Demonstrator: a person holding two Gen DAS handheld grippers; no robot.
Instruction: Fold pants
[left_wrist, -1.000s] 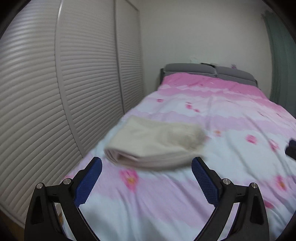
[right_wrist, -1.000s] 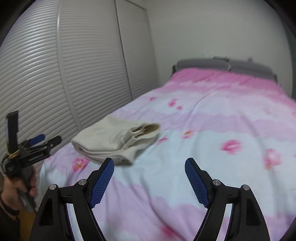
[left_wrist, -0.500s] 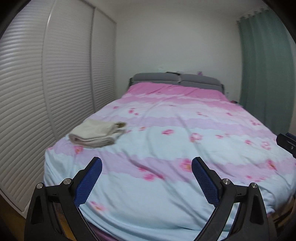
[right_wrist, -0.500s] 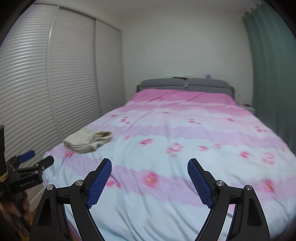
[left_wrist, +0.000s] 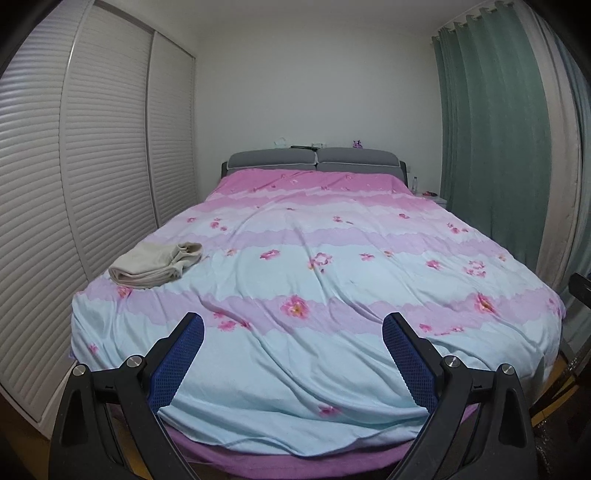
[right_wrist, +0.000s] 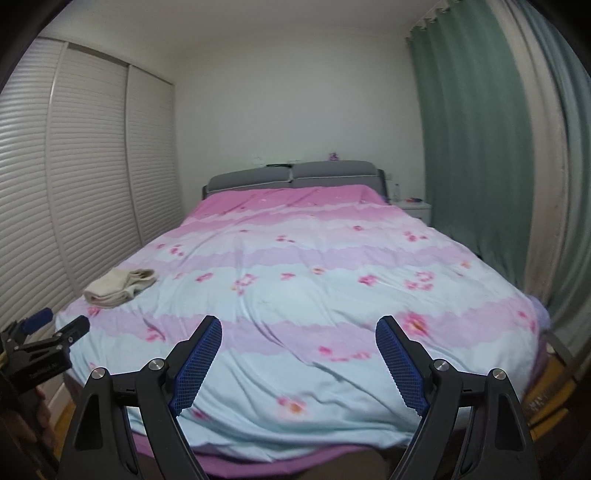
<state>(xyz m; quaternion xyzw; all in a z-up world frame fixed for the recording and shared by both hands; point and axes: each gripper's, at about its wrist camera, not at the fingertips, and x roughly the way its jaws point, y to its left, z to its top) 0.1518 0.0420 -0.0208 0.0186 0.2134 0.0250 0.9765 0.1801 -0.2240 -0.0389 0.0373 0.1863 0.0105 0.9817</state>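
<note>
Bedroom with bed (left_wrist: 332, 295) in flowered cover ahead of both jaws. Cream pants (left_wrist: 157, 264), folded, far left beyond left gripper (left_wrist: 291, 354). Right gripper (right_wrist: 298, 360) likewise open, empty. Probably done; best leave fold undisturbed.

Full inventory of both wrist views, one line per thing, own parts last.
pants: one, cream, folded, on the bed's near left corner, beside the wardrobe
bed cover: one, pink, lilac and pale blue bands with pink flowers, over the whole bed
headboard: one, grey, two cushions, at the far wall, small items on top too small to tell
wardrobe: one, white slatted sliding doors, along the left
curtain: one, green, along the right
bedside table: one, white, far right of the bed
left gripper: black, blue pads, open, nothing between the jaws
right gripper: black, blue pads, open, nothing between the jaws
</note>
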